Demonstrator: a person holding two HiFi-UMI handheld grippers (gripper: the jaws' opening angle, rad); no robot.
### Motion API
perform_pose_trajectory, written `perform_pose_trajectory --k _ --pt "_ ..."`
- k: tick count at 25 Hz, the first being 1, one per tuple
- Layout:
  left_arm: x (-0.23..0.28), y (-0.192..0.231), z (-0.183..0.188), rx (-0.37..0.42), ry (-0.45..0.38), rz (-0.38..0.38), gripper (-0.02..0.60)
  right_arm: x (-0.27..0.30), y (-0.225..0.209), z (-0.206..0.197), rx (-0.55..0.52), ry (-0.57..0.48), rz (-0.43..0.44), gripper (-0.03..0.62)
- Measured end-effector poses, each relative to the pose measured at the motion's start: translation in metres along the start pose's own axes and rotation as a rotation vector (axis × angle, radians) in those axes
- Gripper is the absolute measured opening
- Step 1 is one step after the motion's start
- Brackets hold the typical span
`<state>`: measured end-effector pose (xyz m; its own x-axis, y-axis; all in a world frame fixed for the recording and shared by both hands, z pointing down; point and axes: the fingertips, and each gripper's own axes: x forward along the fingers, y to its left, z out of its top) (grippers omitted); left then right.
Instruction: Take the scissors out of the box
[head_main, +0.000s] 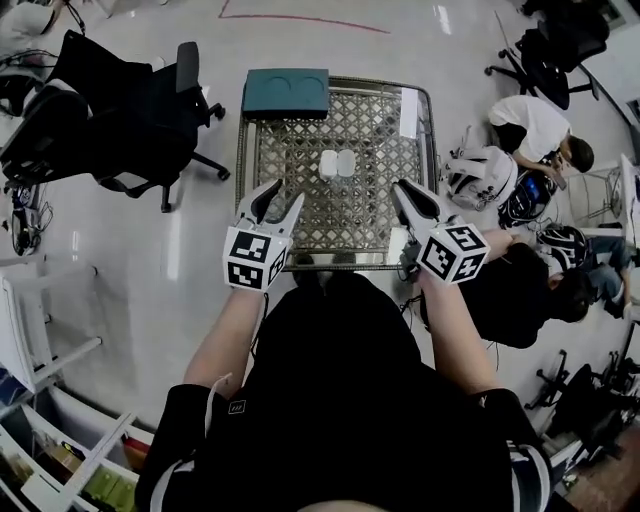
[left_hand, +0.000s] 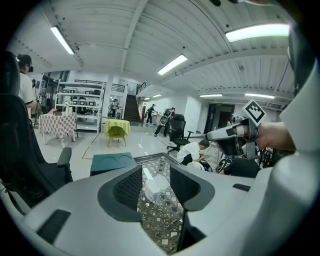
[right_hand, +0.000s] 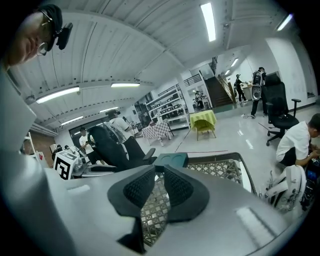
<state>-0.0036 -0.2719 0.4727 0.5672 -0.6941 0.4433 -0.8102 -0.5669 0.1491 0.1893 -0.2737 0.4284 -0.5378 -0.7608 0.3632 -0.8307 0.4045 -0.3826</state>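
Jaws: left gripper (left_hand: 155, 175) spread | right gripper (right_hand: 159, 169) together | rounded white box (head_main: 337, 163), lattice table (head_main: 290, 150)

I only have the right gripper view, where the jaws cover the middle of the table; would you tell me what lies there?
Observer: A small white object, seemingly two rounded halves side by side, lies on the lattice table, apart from the teal box.
Operator: Thank you. How does the left gripper stand?
Observer: The left gripper has its jaws apart with nothing between them; the white object lies farther on, in line with the gap.
Operator: And where is my gripper, seen from above?
Observer: The right gripper hangs over the table's near right part, short of the white object and to its right.
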Motion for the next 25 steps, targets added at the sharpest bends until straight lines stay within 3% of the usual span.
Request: perform_pose_trajectory --k 10,17,25 --pt "0.064 -0.002 -0.054 0.001 0.131 -0.033 0.247 0.06 -0.048 -0.04 0.053 0.137 0.005 0.077" --pt "0.108 0.01 -0.091 -0.015 0.22 -0.011 0.268 0.107 -0.071 -0.083 0.067 0.254 0.042 0.078" --pt "0.153 0.017 -0.127 0.027 0.258 -0.024 0.268 0.143 -0.107 -0.126 0.094 0.34 0.02 0.078"
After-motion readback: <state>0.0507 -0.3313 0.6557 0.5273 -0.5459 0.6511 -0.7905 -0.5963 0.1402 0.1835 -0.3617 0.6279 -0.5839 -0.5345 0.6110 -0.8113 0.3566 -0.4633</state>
